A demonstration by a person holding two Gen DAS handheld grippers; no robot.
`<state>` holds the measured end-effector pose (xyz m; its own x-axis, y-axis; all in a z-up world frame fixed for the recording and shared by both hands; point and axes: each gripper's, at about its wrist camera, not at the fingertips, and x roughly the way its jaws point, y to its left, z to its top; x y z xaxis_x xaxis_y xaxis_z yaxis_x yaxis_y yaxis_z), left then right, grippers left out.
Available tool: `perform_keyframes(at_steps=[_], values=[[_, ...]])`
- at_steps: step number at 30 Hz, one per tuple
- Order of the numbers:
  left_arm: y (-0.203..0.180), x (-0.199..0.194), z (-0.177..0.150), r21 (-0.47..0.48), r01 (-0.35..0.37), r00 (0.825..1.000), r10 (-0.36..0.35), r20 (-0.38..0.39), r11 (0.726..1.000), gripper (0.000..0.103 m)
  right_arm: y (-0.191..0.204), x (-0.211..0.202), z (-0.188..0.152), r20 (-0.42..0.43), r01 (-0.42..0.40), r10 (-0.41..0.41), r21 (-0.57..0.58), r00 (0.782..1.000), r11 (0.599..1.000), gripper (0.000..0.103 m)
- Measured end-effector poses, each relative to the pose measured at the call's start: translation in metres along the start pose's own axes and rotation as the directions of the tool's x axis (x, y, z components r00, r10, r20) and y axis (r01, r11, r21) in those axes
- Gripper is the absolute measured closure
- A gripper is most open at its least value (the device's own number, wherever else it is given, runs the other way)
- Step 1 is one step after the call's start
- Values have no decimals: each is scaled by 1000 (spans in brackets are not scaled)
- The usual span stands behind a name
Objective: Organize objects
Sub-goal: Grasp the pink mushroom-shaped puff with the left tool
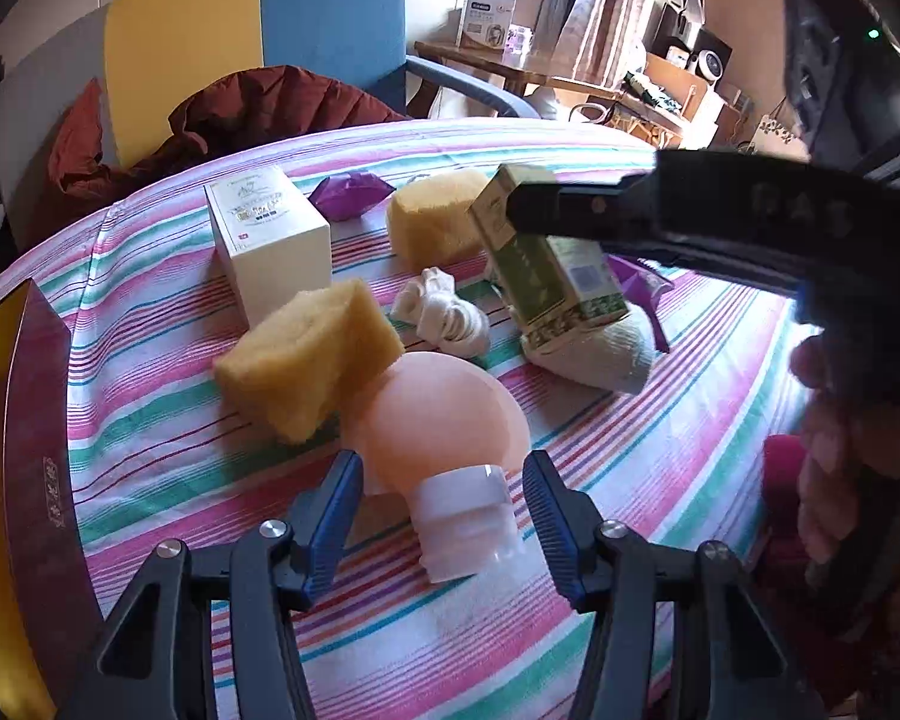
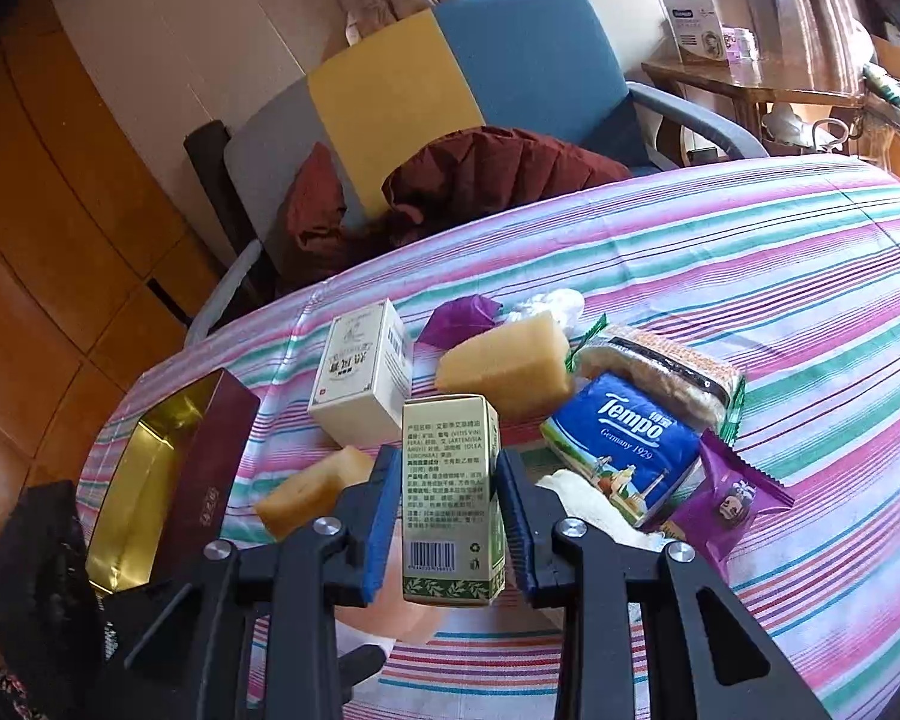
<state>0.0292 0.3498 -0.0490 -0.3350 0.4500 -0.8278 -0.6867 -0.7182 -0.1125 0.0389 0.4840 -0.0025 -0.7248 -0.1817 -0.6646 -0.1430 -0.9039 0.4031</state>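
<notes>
My right gripper (image 2: 450, 498) is shut on a green and cream carton (image 2: 452, 498) and holds it above the striped table; the carton also shows in the left wrist view (image 1: 546, 258), pinched by the right gripper's fingers (image 1: 564, 210). My left gripper (image 1: 441, 510) is open, its jaws on either side of the white cap (image 1: 471, 528) of a pink bulb-shaped bottle (image 1: 444, 414) lying on the cloth, not closed on it. A dark red box with a gold inside (image 2: 168, 474) stands open at the table's left.
On the striped cloth (image 2: 750, 276) lie two yellow sponges (image 1: 309, 354) (image 1: 435, 222), a white carton (image 1: 270, 240), a blue Tempo tissue pack (image 2: 624, 444), a purple snack pack (image 2: 729, 498), a wrapped biscuit (image 2: 660, 378) and white socks (image 1: 444, 312). A chair with a red jacket (image 2: 480, 180) stands behind.
</notes>
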Motion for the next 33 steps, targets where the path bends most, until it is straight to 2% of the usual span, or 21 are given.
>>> perform_keyframes(at_steps=[2,7,10,13,17,21,24,27,33], values=[[-1,8,3,1,-13,1000,13,-1,1000,45,-2,-1,1,6,-9,9,17,1000,1000,70],[-6,7,14,-1,-60,997,60,55,998,41,-6,-1,2,5,-8,8,28,1000,1000,70],[-5,15,16,-11,-30,998,31,58,999,39,-8,-1,2,11,-5,4,34,1000,999,70],[-12,25,15,19,-35,998,34,50,999,38,-12,-2,3,16,-7,6,56,1000,998,70],[-20,23,10,71,-58,995,52,91,996,39,-13,1,3,4,-8,8,62,1000,998,70],[-24,14,3,145,-41,993,25,115,989,47,-12,3,3,-1,-9,9,53,1000,999,70],[-25,4,-6,175,4,993,-25,119,985,49,-13,4,3,3,-10,10,52,1000,999,70],[-27,-10,-18,208,15,990,-43,131,978,49,-10,5,2,1,-3,3,38,1000,999,70],[-12,-42,-39,149,85,982,-108,154,985,50,-2,8,0,-8,-2,2,1,1000,1000,70]])
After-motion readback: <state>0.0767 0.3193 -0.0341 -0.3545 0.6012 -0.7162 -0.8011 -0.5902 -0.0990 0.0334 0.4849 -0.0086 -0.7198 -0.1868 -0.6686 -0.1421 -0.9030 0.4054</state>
